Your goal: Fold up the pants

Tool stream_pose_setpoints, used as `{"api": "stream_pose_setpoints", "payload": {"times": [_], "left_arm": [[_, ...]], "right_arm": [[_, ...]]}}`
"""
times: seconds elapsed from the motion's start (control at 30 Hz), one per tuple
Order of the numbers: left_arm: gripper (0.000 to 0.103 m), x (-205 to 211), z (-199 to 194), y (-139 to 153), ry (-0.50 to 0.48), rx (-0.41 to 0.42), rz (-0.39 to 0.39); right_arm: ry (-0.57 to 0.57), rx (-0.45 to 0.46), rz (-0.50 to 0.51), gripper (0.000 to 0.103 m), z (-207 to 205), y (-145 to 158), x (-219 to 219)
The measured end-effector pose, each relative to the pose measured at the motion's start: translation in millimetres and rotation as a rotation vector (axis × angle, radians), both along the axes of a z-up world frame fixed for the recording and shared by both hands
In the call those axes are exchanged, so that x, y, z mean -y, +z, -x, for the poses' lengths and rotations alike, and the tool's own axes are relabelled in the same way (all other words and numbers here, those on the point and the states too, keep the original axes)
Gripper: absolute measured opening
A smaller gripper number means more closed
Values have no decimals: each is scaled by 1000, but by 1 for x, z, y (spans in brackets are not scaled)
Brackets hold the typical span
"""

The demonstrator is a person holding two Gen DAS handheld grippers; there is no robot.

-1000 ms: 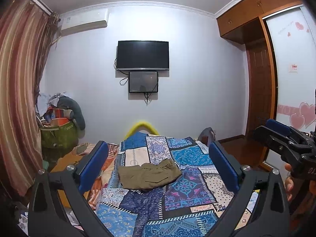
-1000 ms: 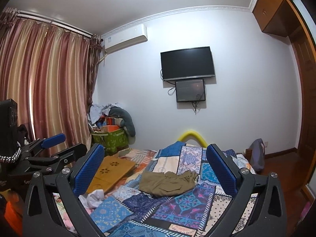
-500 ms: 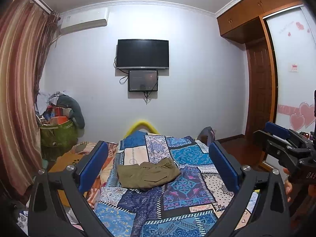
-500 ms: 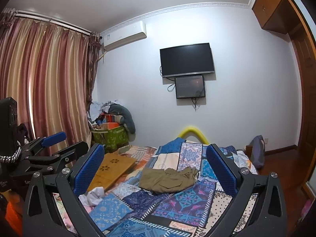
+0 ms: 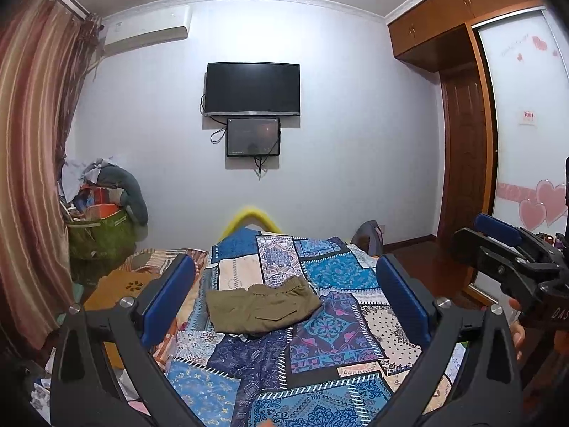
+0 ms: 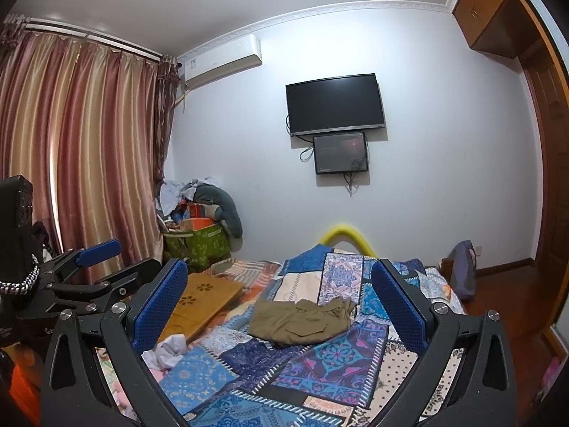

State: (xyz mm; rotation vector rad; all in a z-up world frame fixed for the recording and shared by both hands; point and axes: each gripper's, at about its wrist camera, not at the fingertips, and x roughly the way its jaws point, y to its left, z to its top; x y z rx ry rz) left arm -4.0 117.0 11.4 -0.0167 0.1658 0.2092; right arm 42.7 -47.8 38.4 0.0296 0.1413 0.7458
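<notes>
- Our left gripper [image 5: 284, 299] and right gripper [image 6: 279, 306] both gape wide, grasping nothing.
- The olive pants [image 5: 261, 307] lie folded on the patchwork quilt [image 5: 330, 338], framed between our jaws, well ahead.
- A wooden tray [image 6: 202, 299] and crumpled cloth [image 6: 167, 350] sit behind the right gripper's left jaw.

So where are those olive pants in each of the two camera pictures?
Left wrist view: the pants lie on the patchwork quilt, left of centre, between the open tongs' blue pads.
Right wrist view: the pants lie near the middle, on the same quilt.
Shared landmark: the wall TV, above and behind the pants in both.
</notes>
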Motion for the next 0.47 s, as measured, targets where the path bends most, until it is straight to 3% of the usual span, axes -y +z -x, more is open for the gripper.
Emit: {"api": "stream_pose_setpoints", "payload": {"times": [0.47], "left_arm": [[103,1,-3,0,-21,-6,5]], "right_arm": [[-13,-10,10,103,-4,-4,2]]}}
